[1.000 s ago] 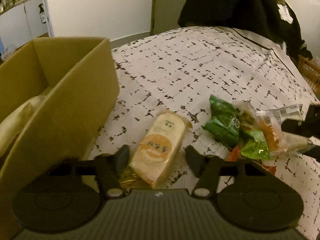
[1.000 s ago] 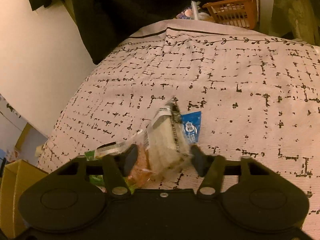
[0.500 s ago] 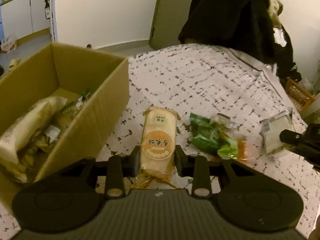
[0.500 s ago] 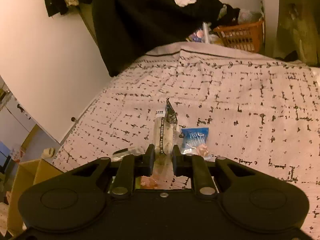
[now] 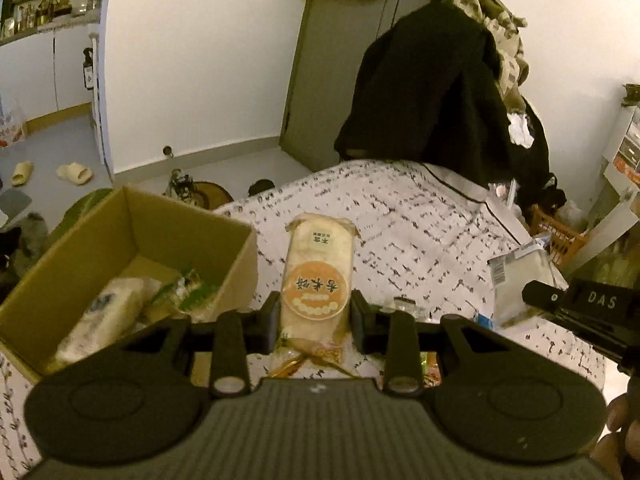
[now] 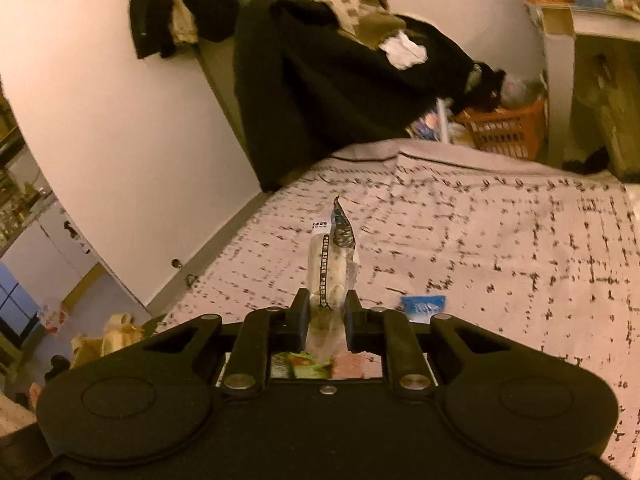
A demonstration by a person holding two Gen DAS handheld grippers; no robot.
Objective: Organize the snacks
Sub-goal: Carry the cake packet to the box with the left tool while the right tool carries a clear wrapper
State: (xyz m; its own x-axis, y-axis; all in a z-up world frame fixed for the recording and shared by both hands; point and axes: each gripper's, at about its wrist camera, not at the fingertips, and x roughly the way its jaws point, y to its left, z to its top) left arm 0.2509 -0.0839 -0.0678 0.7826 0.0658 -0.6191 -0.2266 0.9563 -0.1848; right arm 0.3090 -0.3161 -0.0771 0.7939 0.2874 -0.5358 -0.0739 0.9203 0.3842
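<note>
My left gripper [image 5: 315, 314] is shut on a cream rice-cracker pack with an orange round label [image 5: 318, 276], held up above the patterned bed. An open cardboard box [image 5: 236, 276] with several snack packs [image 5: 100, 316] inside sits to its left. My right gripper [image 6: 327, 316] is shut on a clear pack of white snack [image 6: 330, 264], lifted above the bed; it also shows in the left wrist view [image 5: 518, 280]. A small blue packet [image 6: 422, 306] lies on the bed, and green and pink wrappers [image 6: 304, 362] show under the right gripper.
The bed cover [image 6: 500, 248] has a dark dashed pattern. Dark clothes [image 5: 432, 92] hang by the door at the bed's far end. An orange basket [image 6: 504, 128] stands beyond the bed. Slippers [image 5: 74, 172] lie on the floor at left.
Both grippers closed on their packs and rose well above the bed. The box interior has come into the left wrist view.
</note>
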